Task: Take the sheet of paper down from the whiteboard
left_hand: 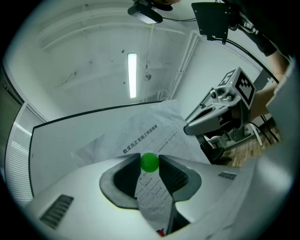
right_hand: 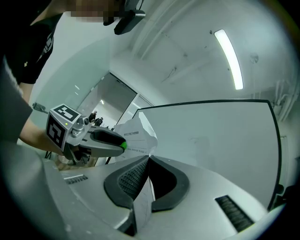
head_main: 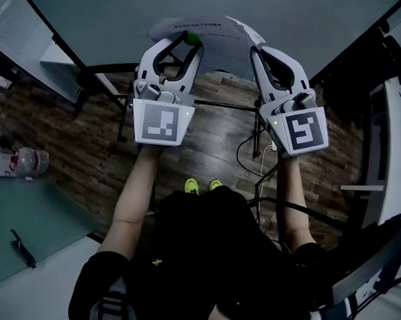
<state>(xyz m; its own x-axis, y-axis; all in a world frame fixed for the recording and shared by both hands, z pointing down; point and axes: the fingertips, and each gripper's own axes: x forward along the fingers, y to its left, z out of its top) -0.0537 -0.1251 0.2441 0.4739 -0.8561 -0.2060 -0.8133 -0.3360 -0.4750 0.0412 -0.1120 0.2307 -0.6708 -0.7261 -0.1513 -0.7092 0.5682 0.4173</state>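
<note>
Head view: at 12 o'clock, the left gripper (head_main: 186,43) and right gripper (head_main: 255,51) hold the sheet of paper (head_main: 213,27) before the whiteboard (head_main: 114,19).

Left gripper view: at 6 o'clock, the jaws pinch a green ball (left_hand: 150,162), with the sheet passing between them.

Right gripper view: at 6 o'clock, the narrow jaws clamp the sheet's edge.

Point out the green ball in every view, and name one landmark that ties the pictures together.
Head view: the green ball is at top centre, between the left gripper's jaw tips.
Left gripper view: low centre, pinched between the jaws.
Right gripper view: left of centre, at the other gripper's tip.
Shared landmark: the printed sheet of paper.
</note>
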